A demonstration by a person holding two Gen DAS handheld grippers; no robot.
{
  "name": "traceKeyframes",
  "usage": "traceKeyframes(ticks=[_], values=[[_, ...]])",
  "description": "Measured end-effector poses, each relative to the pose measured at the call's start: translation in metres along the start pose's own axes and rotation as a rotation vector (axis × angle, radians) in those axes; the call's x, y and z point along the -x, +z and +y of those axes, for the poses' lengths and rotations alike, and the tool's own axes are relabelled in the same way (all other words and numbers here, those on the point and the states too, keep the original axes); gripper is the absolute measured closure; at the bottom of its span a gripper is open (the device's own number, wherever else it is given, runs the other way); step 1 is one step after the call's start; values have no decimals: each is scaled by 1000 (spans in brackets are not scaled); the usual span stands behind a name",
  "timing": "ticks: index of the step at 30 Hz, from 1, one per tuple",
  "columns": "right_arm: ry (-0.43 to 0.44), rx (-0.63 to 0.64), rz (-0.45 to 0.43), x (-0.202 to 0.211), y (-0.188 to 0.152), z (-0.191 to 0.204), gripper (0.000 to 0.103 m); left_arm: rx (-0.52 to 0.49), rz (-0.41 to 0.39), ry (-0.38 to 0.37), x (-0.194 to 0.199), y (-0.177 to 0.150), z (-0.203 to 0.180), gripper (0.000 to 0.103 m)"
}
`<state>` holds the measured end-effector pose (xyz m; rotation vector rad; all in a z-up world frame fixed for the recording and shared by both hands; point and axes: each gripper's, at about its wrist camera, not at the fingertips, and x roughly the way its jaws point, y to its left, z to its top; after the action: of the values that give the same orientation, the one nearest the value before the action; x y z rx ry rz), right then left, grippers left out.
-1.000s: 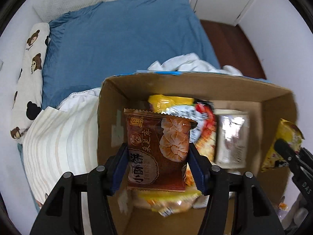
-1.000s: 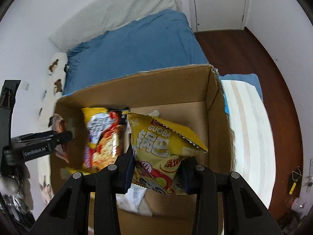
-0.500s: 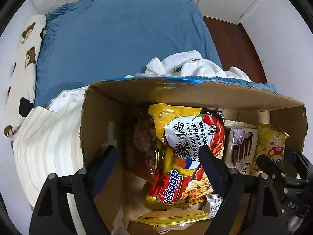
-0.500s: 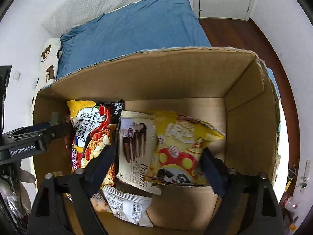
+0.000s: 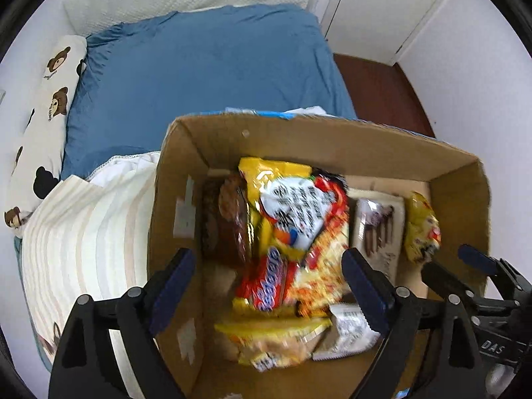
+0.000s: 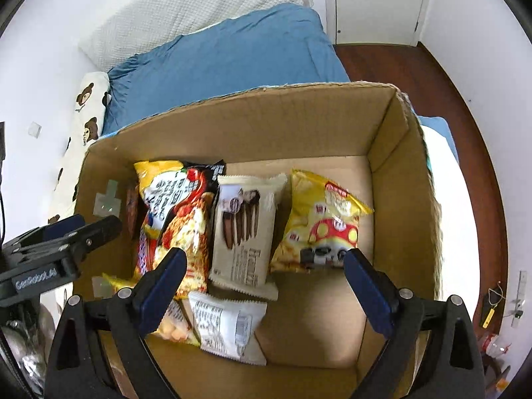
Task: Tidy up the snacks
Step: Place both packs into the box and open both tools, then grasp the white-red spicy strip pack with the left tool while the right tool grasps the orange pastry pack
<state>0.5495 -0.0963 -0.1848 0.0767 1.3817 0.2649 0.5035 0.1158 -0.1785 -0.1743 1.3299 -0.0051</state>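
The brown packet (image 5: 229, 219) and the yellow chip bag (image 6: 321, 222) are both lying loose in the cardboard box (image 6: 252, 126) now, where a second ago each was pinched in a gripper above it. I am reading that as two drops just finished. The brown packet is leaning at the left end of the row, close to the box's left wall and tucked partly behind the noodle pack (image 5: 296, 229). The yellow chip bag is sitting at the right end, just beside the cream biscuit pack (image 6: 244, 229), with bare cardboard floor beyond it. A white sachet (image 6: 229, 329) and another yellow bag (image 5: 276, 335) are lying nearer me, below the row.

My left gripper (image 5: 269, 289) is hovering over the box with its jaws spreading wide and nothing between them except the view down onto the noodles. My right gripper (image 6: 262, 289) is doing the same, jaws opening, empty, no pad pressing on any packet.

For the task, this is meaning four packs standing in one line, and both hands are free for whatever snack is still outside the box on the blue bed (image 5: 206, 66).
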Motion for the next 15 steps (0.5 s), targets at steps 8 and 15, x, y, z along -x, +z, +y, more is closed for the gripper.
traceKeyframes(ticks=[8,15], values=[[-20,52,-92,48,-41,10,6,-12,-115,7,44,-46,-12,13],[-16,62,-170,88,-71,16,6,6,-180,8,77,-76,-12,13]])
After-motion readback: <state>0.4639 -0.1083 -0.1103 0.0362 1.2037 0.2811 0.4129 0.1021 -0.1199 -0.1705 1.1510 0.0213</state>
